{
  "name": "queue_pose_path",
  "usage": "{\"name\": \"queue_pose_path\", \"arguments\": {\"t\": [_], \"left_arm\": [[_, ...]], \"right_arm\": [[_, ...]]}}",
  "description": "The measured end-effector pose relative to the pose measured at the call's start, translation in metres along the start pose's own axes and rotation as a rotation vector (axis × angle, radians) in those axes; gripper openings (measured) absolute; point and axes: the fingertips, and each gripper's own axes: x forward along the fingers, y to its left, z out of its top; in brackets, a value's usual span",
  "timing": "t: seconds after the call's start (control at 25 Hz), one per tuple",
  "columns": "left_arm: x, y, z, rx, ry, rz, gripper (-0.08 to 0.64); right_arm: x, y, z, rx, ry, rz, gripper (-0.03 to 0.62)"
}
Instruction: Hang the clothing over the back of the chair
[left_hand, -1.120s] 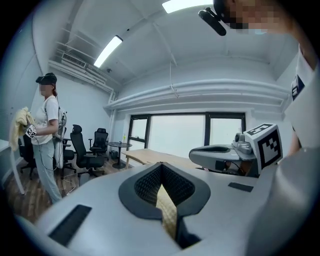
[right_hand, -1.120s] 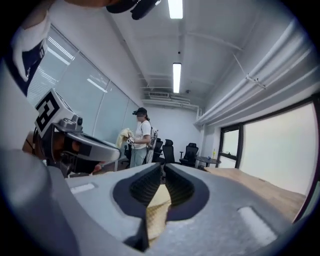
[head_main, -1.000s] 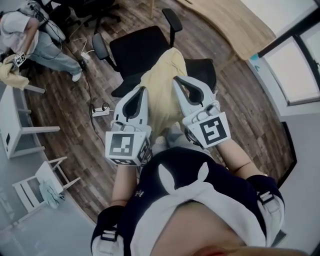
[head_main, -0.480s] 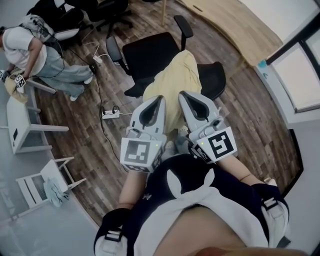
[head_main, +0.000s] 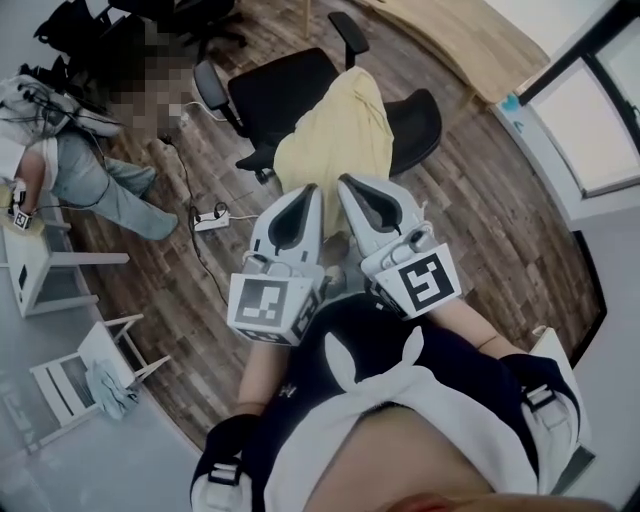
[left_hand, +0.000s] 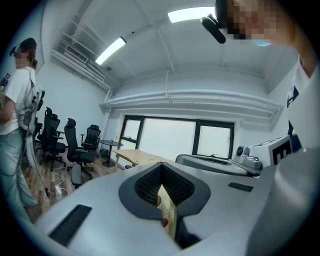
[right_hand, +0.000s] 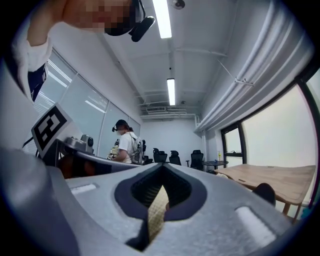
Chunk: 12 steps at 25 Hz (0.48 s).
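A yellow garment (head_main: 335, 140) hangs from both grippers and stretches out over the black office chair (head_main: 280, 95), covering the join between seat and backrest (head_main: 418, 130). I cannot tell if it rests on the chair. In the head view my left gripper (head_main: 305, 192) and right gripper (head_main: 348, 184) are held side by side, pointing at the chair. The left gripper (left_hand: 161, 167) is shut on a fold of yellow cloth (left_hand: 169, 212). The right gripper (right_hand: 162, 169) is likewise shut on the cloth (right_hand: 156, 210).
Another person (head_main: 85, 175) stands at the left by white tables (head_main: 40, 265). A power strip (head_main: 205, 218) with cables lies on the wooden floor near the chair's base. A small white chair (head_main: 75, 370) is at lower left and a wooden desk (head_main: 470, 40) at the top right.
Both grippers have carried the yellow garment forward toward the chair and now sit closer together. The person at the left has shifted position.
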Motion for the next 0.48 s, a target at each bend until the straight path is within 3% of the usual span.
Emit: {"name": "queue_pose_path", "arguments": {"t": [0.32, 0.48], "left_arm": [[-0.007, -0.011, -0.006, 0.026, -0.003, -0.043, 0.005], [-0.007, -0.012, -0.015, 0.079, 0.019, -0.048, 0.005]], "right_arm": [[-0.009, 0.006, -0.005, 0.009, 0.025, -0.011, -0.002], [-0.01, 0.011, -0.009, 0.009, 0.022, -0.006, -0.002]]}}
